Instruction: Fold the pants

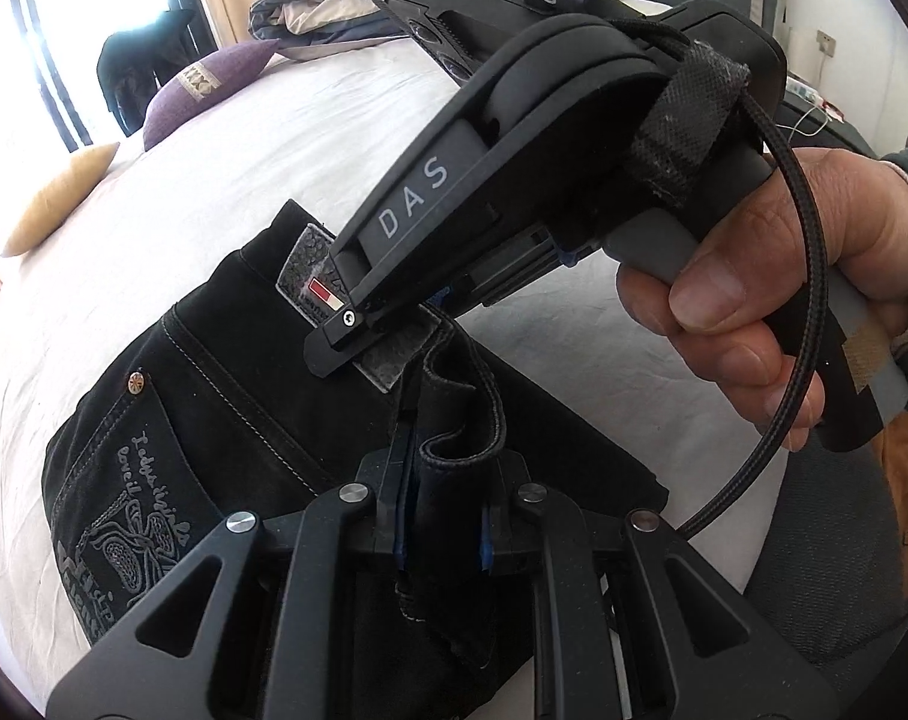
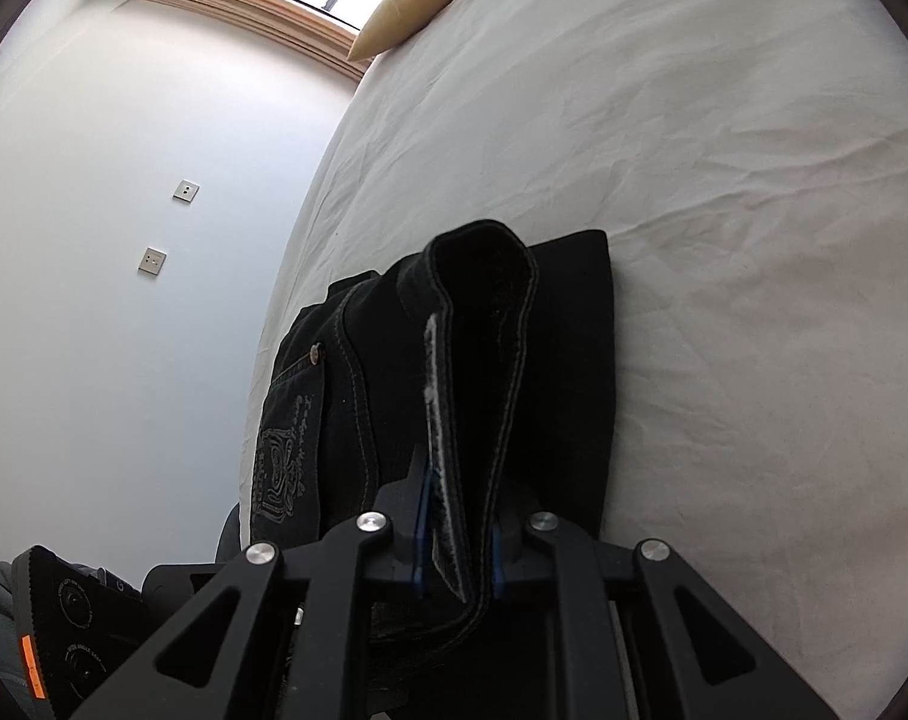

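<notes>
Black jeans (image 1: 213, 408) lie folded on the white bed (image 1: 225, 168), embroidered back pocket up. At the bottom of the left wrist view, my left gripper (image 1: 441, 480) is shut on a curled, stitched edge of the jeans. My right gripper (image 1: 357, 342), held by a hand (image 1: 754, 288), reaches in from the right with its tip at the grey label of the waistband. In the right wrist view the right gripper (image 2: 460, 510) is shut on a looped band of the jeans (image 2: 574, 360), with the blue pads pressing on both sides of the fabric.
A tan pillow (image 1: 57, 204) (image 2: 417, 0) and a purple pillow (image 1: 207, 90) lie at the far side of the bed. Bunched bedding (image 1: 309, 6) sits at the head. A white wall (image 2: 123, 240) with socket plates runs along the bed's left edge.
</notes>
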